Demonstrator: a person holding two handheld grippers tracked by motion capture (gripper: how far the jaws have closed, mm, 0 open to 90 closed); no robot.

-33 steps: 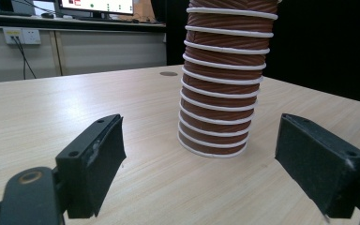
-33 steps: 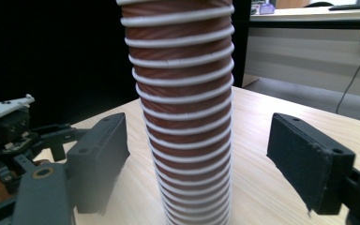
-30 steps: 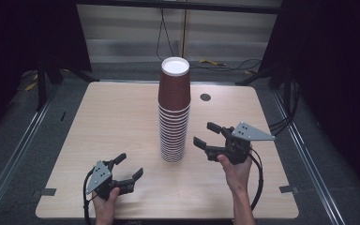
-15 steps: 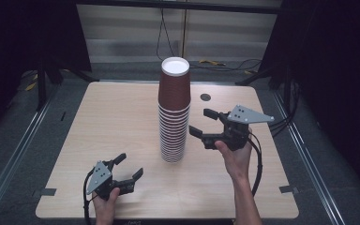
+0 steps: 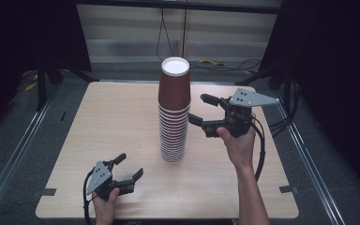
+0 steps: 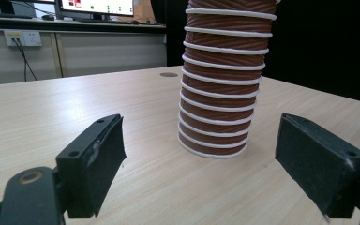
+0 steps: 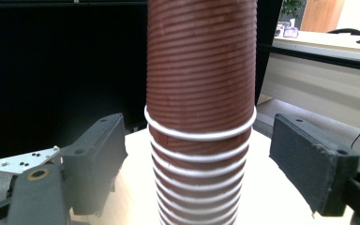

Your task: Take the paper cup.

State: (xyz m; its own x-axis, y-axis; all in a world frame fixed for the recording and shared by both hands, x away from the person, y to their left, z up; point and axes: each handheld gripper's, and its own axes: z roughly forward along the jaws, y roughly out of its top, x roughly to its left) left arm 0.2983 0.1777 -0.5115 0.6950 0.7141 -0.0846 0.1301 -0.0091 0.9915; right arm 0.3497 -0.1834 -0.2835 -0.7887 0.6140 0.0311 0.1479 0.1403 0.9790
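A tall stack of ribbed brown paper cups [image 5: 174,112] with white rims stands upright near the middle of the table [image 5: 112,117]. My right gripper [image 5: 201,110] is raised just right of the stack, open, jaws pointing at its upper half without touching it. In the right gripper view the stack [image 7: 200,112] rises between the two open jaws, a little beyond them. My left gripper [image 5: 128,166] rests low near the table's front left, open and empty. In the left gripper view the stack's base [image 6: 220,93] stands ahead of it.
A small dark round hole [image 5: 205,97] sits in the tabletop behind the stack. Metal rails [image 5: 18,150] run along both sides of the table on the floor. Cables [image 5: 215,63] lie on the floor beyond the far edge.
My right gripper has risen and moved forward and left, closer to the upper part of the cup stack. The left gripper has stayed in place.
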